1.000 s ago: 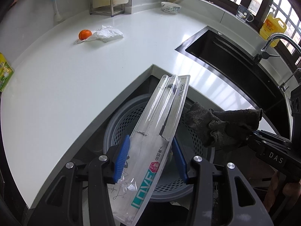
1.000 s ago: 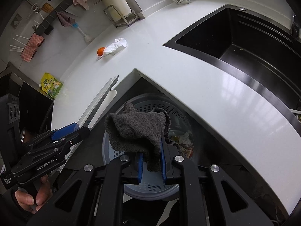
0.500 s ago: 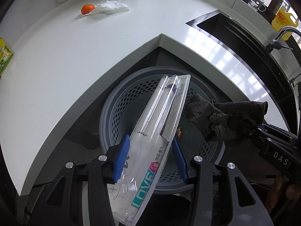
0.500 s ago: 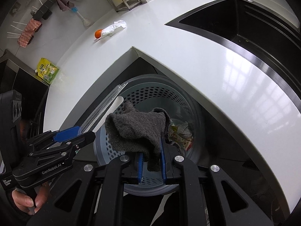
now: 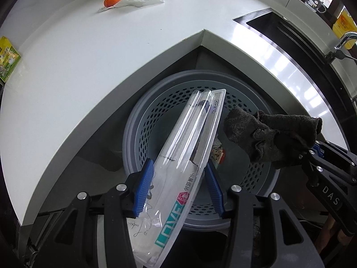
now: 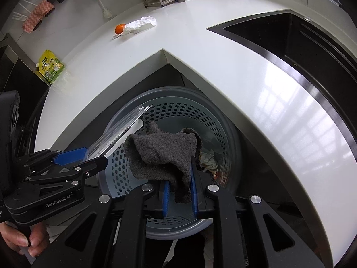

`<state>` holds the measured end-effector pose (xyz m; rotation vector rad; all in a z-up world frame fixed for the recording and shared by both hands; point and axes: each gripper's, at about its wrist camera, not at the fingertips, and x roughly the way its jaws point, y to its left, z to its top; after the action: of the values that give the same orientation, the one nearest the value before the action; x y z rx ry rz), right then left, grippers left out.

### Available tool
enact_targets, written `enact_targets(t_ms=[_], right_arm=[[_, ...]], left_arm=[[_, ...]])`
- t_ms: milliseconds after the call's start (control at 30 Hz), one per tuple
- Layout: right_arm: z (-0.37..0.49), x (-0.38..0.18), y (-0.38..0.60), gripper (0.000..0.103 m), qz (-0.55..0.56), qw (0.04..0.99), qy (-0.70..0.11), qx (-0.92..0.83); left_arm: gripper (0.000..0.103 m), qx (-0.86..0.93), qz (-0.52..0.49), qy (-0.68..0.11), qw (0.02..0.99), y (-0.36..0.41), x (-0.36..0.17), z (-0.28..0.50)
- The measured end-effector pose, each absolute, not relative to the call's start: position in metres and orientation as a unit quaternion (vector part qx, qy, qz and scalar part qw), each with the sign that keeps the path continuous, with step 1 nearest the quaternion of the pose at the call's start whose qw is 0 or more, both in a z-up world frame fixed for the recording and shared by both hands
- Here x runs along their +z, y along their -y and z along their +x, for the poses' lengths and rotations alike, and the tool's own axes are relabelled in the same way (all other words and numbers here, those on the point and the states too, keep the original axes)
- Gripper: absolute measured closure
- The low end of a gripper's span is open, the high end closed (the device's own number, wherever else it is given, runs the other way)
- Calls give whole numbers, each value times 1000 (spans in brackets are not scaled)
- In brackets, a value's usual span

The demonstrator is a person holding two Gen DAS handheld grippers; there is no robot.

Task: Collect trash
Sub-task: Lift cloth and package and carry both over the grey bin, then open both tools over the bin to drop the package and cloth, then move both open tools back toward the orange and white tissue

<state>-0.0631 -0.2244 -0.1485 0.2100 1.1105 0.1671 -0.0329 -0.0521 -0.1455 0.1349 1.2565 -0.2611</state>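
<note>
Over the bin: both tools above grey perforated trash bin (image 5: 142, 134)
Left gripper (image 5: 178, 185): pads clamp clear plastic package (image 5: 189, 147); tip over bin
Right gripper (image 6: 178, 192): pinches dark grey rag (image 6: 160, 154); above bin

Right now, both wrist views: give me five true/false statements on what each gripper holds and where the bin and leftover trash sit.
1. The left gripper holds a clear plastic package. True.
2. The right gripper is empty. False: it is shut on a dark grey cloth.
3. Both items hang over the grey perforated bin. True.
4. The bin has nothing in it. False: crumpled paper scraps lie at the bottom.
5. The orange lies in the sink. False: it sits on the white counter beside a crumpled white wrapper.
</note>
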Motion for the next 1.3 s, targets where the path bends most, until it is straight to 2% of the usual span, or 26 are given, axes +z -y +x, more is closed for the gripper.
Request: enact_targets(t_ms=[200, 233, 267, 333, 400, 933, 1300], right_arm=[[-63, -150, 224, 87, 86, 845, -523, 71], [-63, -150, 225, 85, 86, 846, -522, 68], [-63, -149, 226, 82, 84, 847, -521, 65], [-63, -146, 226, 62, 82, 852, -514, 58], [-65, -141, 228, 53, 79, 859, -503, 51], [-66, -116, 236, 34, 76, 880, -468, 23], [-60, -88, 231, 26, 46, 901, -430, 11]], left_arm=[[55, -118, 56, -581, 803, 52, -143, -35], [51, -118, 52, -579, 805, 50, -141, -35], [44, -117, 50, -577, 807, 49, -139, -35], [37, -111, 49, -571, 812, 46, -136, -35], [36, -109, 48, -569, 814, 45, -133, -35], [22, -88, 47, -541, 835, 36, -109, -36], [19, -82, 37, -509, 856, 20, -76, -24]])
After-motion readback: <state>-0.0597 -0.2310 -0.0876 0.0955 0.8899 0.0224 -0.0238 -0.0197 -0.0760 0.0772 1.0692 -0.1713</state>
